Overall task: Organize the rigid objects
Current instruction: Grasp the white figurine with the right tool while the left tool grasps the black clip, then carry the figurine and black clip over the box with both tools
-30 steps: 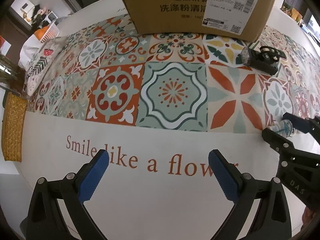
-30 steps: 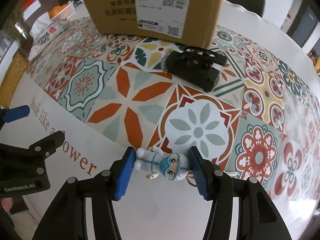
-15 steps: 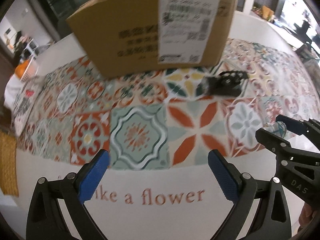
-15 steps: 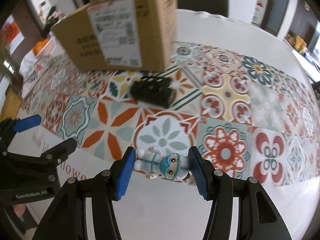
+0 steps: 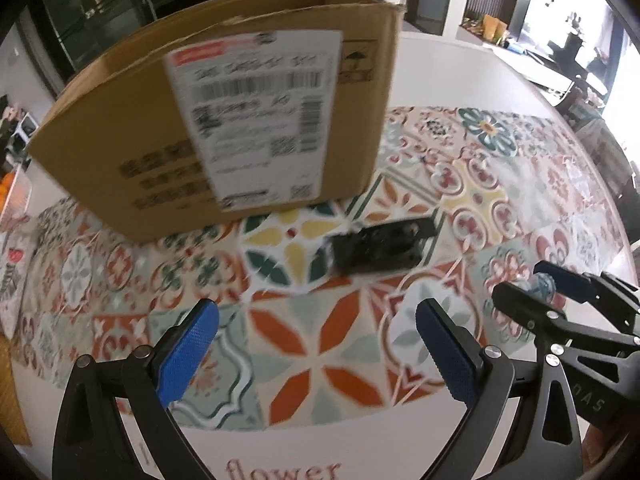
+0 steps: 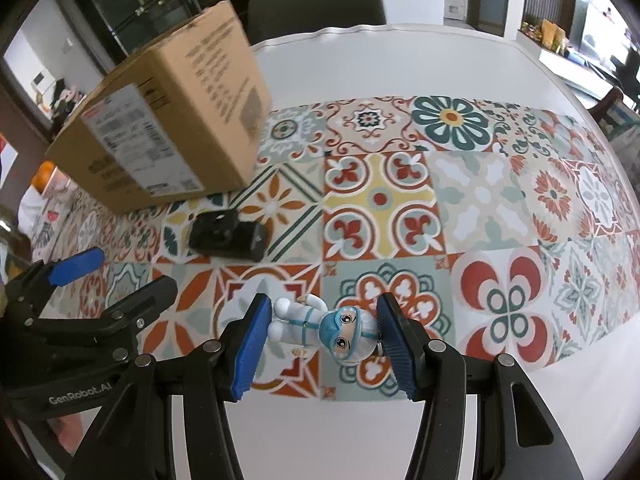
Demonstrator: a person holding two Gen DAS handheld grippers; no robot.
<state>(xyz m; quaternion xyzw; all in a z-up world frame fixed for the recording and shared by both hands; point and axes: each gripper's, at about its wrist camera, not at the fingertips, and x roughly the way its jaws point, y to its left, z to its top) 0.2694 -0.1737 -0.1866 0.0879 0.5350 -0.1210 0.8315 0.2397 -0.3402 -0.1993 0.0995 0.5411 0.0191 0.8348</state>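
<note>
At ten o'clock in the right wrist view the cardboard box (image 6: 168, 120) stands on the tiled worktop (image 6: 480, 200), its contents hidden. The left gripper (image 5: 316, 354) gapes wide, holding nothing. A black device (image 6: 228, 236) lies just before the box. At six o'clock the right gripper (image 6: 320, 338) clamps a masked figurine (image 6: 320, 326) sideways between its pads.

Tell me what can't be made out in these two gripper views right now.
- Inside of the cardboard box: hidden by its walls in both views.
- Shipping label: motion blur, unreadable in the left wrist view.
- Black device: blurred there, details unclear.
- Figurine in the right gripper: mostly hidden behind the fingers in the left wrist view.
- Tablecloth lettering: cut off by the left gripper.
</note>
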